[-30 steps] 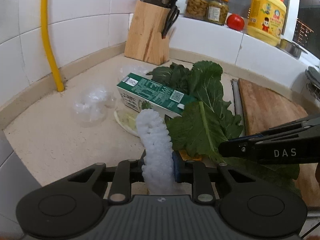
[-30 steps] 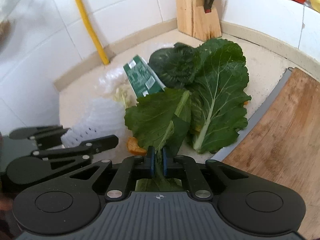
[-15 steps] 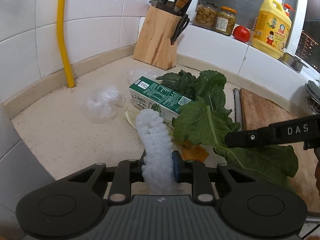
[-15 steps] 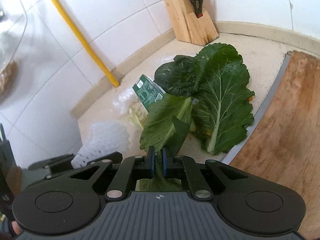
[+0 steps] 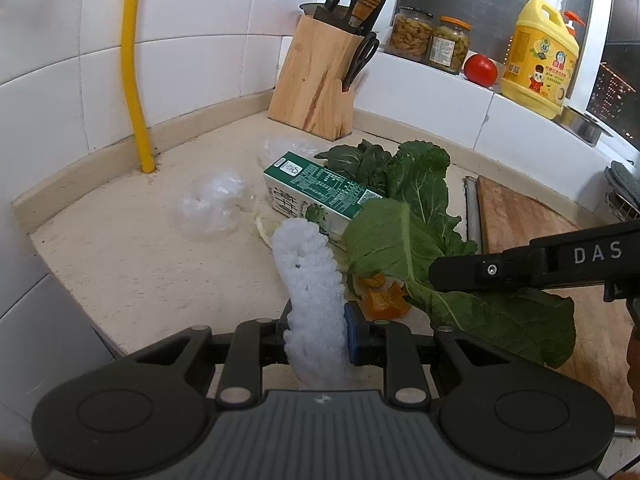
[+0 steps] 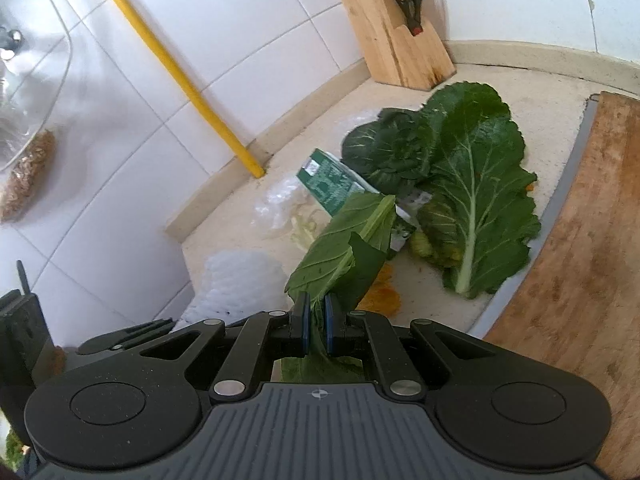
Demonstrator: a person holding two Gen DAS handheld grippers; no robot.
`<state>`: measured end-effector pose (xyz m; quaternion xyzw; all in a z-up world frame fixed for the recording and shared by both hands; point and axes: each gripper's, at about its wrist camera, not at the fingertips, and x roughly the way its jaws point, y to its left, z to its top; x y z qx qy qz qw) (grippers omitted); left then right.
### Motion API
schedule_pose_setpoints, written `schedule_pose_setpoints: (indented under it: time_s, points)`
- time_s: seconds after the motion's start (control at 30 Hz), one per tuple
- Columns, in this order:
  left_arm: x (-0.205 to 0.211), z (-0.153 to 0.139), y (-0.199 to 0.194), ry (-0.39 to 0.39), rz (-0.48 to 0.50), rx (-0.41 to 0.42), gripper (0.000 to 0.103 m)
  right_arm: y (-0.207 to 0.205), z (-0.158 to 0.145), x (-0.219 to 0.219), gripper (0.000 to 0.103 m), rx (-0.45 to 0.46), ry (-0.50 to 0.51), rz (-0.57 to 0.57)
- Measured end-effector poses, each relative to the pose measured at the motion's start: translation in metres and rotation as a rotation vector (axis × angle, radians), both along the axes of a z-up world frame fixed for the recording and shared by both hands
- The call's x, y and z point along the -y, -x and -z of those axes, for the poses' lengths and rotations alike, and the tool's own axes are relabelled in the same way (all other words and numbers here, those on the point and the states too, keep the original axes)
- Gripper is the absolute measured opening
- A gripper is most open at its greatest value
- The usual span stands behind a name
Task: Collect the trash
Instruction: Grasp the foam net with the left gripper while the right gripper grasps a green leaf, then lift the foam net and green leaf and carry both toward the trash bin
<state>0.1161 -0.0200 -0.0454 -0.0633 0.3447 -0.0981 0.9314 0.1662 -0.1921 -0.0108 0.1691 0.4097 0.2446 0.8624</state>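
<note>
1. Left tool (image 5: pixel 316 330): jaws clamped on a white foam fruit net sleeve (image 5: pixel 310 276), which stands up out of the tool above the tabletop edge. In the right wrist view the sleeve (image 6: pixel 236 280) shows just left of the held leaf.
2. Right tool (image 6: pixel 315 322): jaws drawn narrow, pinching the stalk end of a large green vegetable leaf (image 6: pixel 344 248). In the left wrist view this tool (image 5: pixel 436 276) enters from the right and the leaf (image 5: pixel 404 240) hangs from it, with its far end by the carton.
3. Speckled beige stone tabletop (image 5: pixel 128 264) carries the remaining trash in a loose pile near the corner.
4. Green and white drink carton (image 5: pixel 320 192) lies on its side, partly under the leaves.
5. Crumpled clear plastic wrap (image 5: pixel 212 208) sits left of the carton, apart from it.
6. Orange peel scraps (image 5: pixel 380 298) lie on the tabletop beneath the held leaf.
7. More dark green vegetable leaves (image 6: pixel 472 184) lie flat between the carton and the wooden cutting board (image 6: pixel 580 272), one touching the board's grey edge.
8. Wooden knife block (image 5: pixel 316 84) with knives and black scissors stands in the back corner.
9. Yellow pipe (image 5: pixel 136 64) runs down the white tiled wall to the tabletop.
</note>
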Motion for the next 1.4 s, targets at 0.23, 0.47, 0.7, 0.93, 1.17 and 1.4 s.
schedule_pose_setpoints:
  time_s: [0.23,0.47,0.7,0.93,1.17,1.4]
  points:
    - [-0.006,-0.004,0.006,0.003,-0.006,0.015,0.019,0.005,-0.006,-0.014,0.011,0.018,-0.012,-0.022]
    - [-0.016,-0.008,0.012,0.009,-0.025,0.030,0.019,0.008,-0.010,-0.022,0.011,0.028,-0.022,-0.023]
    - [-0.025,-0.011,0.019,0.009,-0.046,0.045,0.019,0.010,-0.015,-0.039,0.011,0.046,-0.039,-0.055]
    - [-0.039,-0.014,0.028,0.002,-0.086,0.057,0.019,0.012,-0.017,-0.059,0.011,0.045,-0.048,-0.098]
    - [-0.061,-0.016,0.042,-0.003,-0.151,0.065,0.019,0.012,-0.020,-0.089,0.011,0.051,-0.055,-0.174]
    - [-0.085,-0.016,0.061,-0.010,-0.218,0.069,0.019,0.015,-0.021,-0.122,0.011,0.049,-0.057,-0.248]
